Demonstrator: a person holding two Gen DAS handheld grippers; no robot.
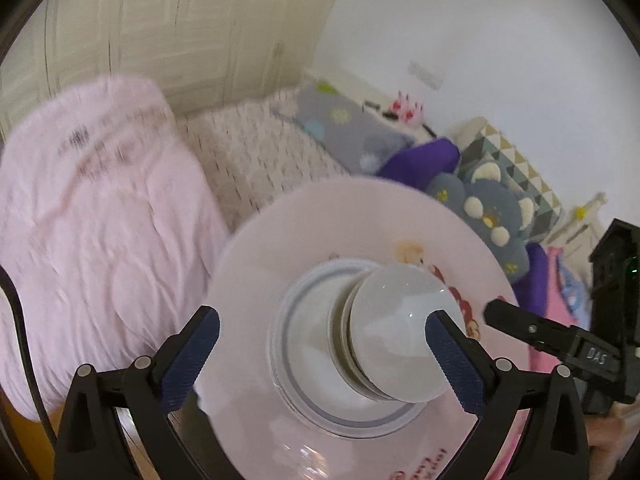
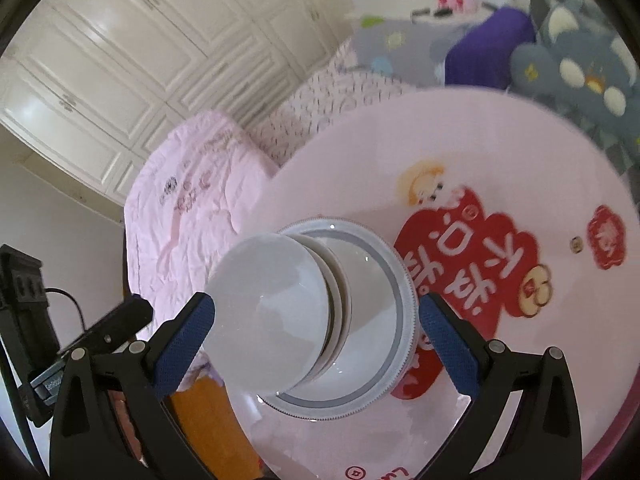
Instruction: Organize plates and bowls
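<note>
Apparently bowls (image 2: pixel 312 316) below open jaws.

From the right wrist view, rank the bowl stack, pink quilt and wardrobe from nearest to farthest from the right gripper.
1. Bowl stack: between the open right gripper fingers, on the pink table.
2. Pink quilt: beyond the table, to the left.
3. Wardrobe: upper left, behind the quilt.

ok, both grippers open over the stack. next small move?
Probably lift both clear. The left gripper and right gripper are wide open and grip nothing; the bowls sit nested on the plate, on the pink round table.
</note>
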